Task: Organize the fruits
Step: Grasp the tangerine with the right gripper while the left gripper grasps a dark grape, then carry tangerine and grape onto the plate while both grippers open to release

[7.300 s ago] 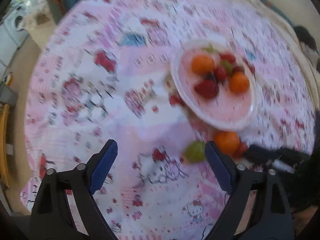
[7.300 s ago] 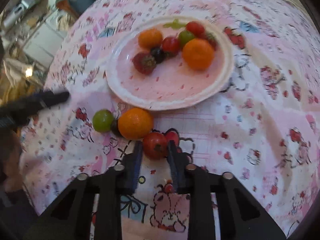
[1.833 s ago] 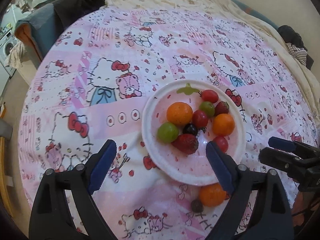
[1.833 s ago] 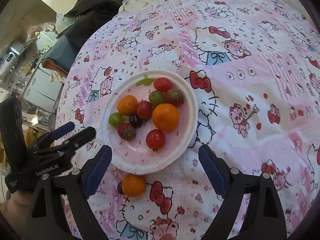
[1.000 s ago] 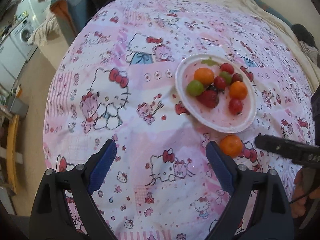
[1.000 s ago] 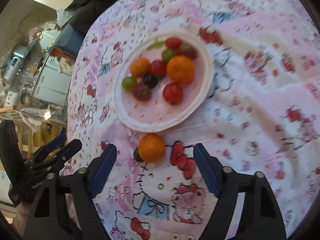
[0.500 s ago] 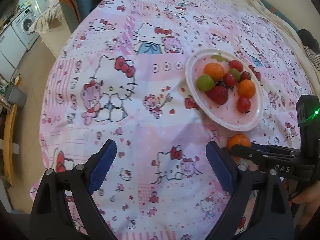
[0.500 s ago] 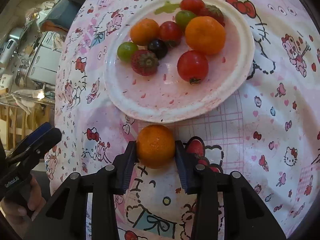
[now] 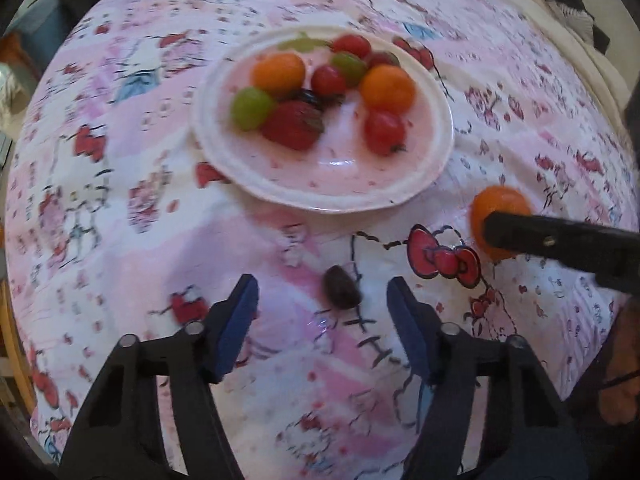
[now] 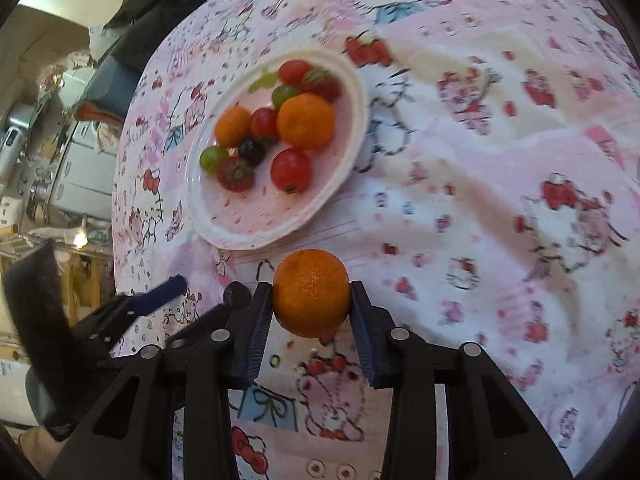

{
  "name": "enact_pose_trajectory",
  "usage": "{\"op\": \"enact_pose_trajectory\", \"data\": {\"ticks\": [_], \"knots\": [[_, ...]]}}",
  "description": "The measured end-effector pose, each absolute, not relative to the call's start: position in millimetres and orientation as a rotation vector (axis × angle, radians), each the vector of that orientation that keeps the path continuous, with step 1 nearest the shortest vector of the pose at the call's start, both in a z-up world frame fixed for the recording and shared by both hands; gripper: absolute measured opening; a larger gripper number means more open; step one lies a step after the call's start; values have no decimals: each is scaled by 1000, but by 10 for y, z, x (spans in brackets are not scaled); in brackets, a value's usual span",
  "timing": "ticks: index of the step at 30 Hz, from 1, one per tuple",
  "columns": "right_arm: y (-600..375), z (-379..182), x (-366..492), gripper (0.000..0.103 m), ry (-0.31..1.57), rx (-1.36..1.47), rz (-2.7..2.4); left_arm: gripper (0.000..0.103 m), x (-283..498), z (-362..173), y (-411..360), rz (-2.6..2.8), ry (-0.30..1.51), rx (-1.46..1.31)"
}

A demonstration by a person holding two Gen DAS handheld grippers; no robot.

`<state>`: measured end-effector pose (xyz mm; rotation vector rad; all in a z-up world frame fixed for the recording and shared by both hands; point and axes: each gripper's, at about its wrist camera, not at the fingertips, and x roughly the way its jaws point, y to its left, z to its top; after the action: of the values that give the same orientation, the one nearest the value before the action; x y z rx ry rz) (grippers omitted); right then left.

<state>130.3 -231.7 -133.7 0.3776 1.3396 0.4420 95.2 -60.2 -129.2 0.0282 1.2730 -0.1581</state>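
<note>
Beside plate [image 10: 352, 92]: right gripper [image 10: 311, 300] clamps orange [image 10: 310, 292] (lifted?).

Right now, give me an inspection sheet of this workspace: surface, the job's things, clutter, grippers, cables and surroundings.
Surface: round table under a pink cartoon-print tablecloth.
Job's things: white plate holds two oranges, tomatoes, strawberries, green grapes and a dark grape; a third orange is off the plate; a dark grape lies on the cloth.
Clutter: nothing seen on the table.
Grippers: right gripper shut on the third orange; left gripper closing, the loose dark grape between its fingers, untouched.
Cables: nothing seen.
Surroundings: dark clothing beyond the table, appliances at the room's edge.
</note>
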Motion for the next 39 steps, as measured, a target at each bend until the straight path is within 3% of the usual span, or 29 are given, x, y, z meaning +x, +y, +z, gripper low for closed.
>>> {"op": "enact_pose_trajectory", "data": {"ticks": [2,5,6,7,29,39], "knots": [[-2409,-1304,1284,40,1328,383,430,38,973,-1382,-671,-184,1274,43],[-2535,-1262,1268,40,1316,403,411,35,963,-1463,-772,-171,1255,102],[-2567,-1253,1267,40,1312,408,404,20,965,-1464,-799,-169,1247,114],[-2597,-1248,1268,40,1311,415,396,14,972,-1468,-823,-169,1248,124],[-2579,-1212,1278,40,1295,385,385,14,865,-1165,-405,-77,1180,33],[-2809,-1065,1281,40,1235,448,338,14,782,-727,80,51,1008,-82]]}}
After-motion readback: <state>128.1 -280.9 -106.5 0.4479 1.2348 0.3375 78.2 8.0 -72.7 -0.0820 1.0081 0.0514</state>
